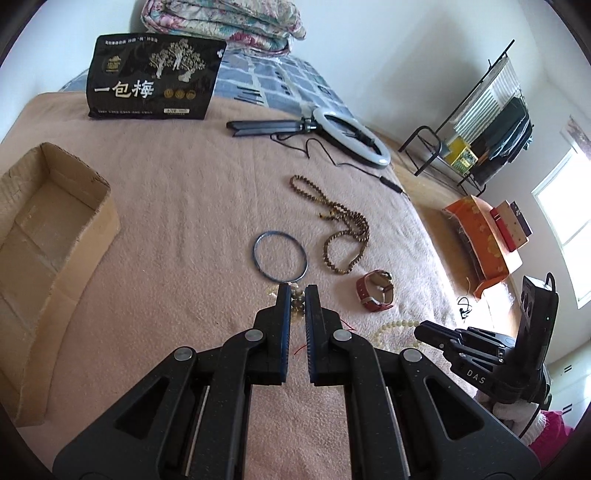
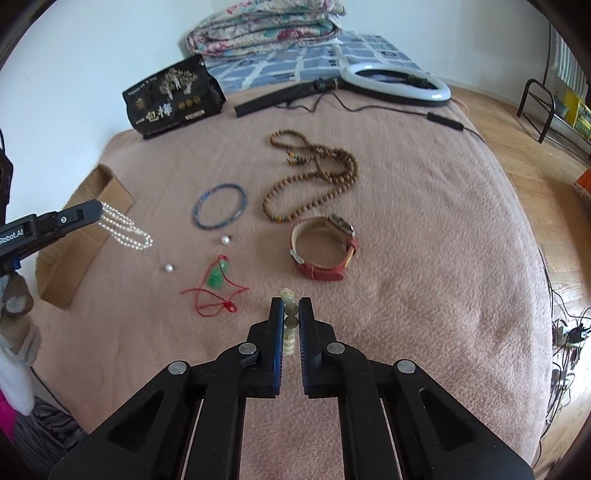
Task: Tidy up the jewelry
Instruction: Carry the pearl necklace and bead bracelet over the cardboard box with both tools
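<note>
My left gripper [image 1: 297, 291] is shut on a white pearl bracelet [image 2: 125, 227] and holds it above the pink blanket, near the cardboard box [image 1: 55, 229]; it also shows at the left of the right wrist view [image 2: 98, 210]. My right gripper [image 2: 291, 306] is shut on a pale yellow bead bracelet [image 2: 290, 321], low over the blanket. On the blanket lie a blue bangle [image 2: 218, 210], a long brown bead necklace [image 2: 317, 173], a red-strap watch [image 2: 325, 251], a green pendant on red cord [image 2: 216, 280] and two loose pearls [image 2: 226, 240].
A black snack bag [image 1: 153, 79] stands at the back. A ring light with its stand [image 1: 351, 133] and cable lies at the far right of the bed. Folded quilts [image 2: 269, 26] sit against the wall. The bed's edge drops to a wooden floor on the right.
</note>
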{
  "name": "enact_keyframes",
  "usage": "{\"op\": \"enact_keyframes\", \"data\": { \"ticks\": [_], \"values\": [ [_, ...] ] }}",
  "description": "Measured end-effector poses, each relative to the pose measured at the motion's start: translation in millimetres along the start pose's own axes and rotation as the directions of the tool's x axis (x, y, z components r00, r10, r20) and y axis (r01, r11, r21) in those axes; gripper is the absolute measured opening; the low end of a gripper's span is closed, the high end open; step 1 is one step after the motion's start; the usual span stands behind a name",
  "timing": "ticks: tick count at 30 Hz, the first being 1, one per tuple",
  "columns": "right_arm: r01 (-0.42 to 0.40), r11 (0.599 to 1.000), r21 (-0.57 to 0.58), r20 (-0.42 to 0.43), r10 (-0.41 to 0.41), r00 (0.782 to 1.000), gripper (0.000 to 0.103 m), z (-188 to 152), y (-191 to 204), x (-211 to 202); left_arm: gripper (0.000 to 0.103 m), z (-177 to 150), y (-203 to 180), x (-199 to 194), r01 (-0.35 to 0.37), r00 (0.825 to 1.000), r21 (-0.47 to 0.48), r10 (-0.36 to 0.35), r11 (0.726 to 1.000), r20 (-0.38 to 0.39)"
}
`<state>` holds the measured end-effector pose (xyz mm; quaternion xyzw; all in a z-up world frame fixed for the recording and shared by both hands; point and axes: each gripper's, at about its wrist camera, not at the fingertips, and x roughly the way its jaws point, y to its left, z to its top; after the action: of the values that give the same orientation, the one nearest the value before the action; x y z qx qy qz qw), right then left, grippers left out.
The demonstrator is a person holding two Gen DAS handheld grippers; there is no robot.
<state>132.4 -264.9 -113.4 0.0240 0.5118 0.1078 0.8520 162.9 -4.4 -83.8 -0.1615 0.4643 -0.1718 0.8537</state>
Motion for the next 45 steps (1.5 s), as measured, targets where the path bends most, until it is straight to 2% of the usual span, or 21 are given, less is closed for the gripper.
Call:
{"op": "enact_keyframes", "data": {
  "ticks": [7,17,28,36,45],
  "values": [
    [-0.020,1.000,0.001,0.044,0.020,0.999,0.006,7.0,10.8,-14.3,0.005,0.9,5.4,-22.2,-0.013,0.999,0.005,0.012,1.000,0.044],
    [-0.070,0.996,-0.062,0.102,0.076,0.992,0.006,24.0,54.7,-25.0,0.005,-0.6,26.4,-56.8,-0.056,0.993,0.003,0.055,0.998,0.101],
    [-0.154,0.975,-0.162,0.154,0.179,0.972,0.006,48.0,132.8,-24.8,0.005,-8.2,68.5,-97.6,-0.119,0.980,-0.032,0.123,0.992,0.156],
    [-0.215,0.947,-0.237,0.187,0.261,0.947,0.006,61.5,196.6,-20.1,0.005,-14.1,106.3,-125.5,-0.174,0.965,-0.085,0.187,0.981,0.183],
    [-0.282,0.913,-0.296,0.165,0.340,0.926,0.006,67.1,254.1,-0.3,0.005,-19.2,150.3,-146.3,-0.242,0.943,-0.147,0.268,0.959,0.199]
  ]
}}
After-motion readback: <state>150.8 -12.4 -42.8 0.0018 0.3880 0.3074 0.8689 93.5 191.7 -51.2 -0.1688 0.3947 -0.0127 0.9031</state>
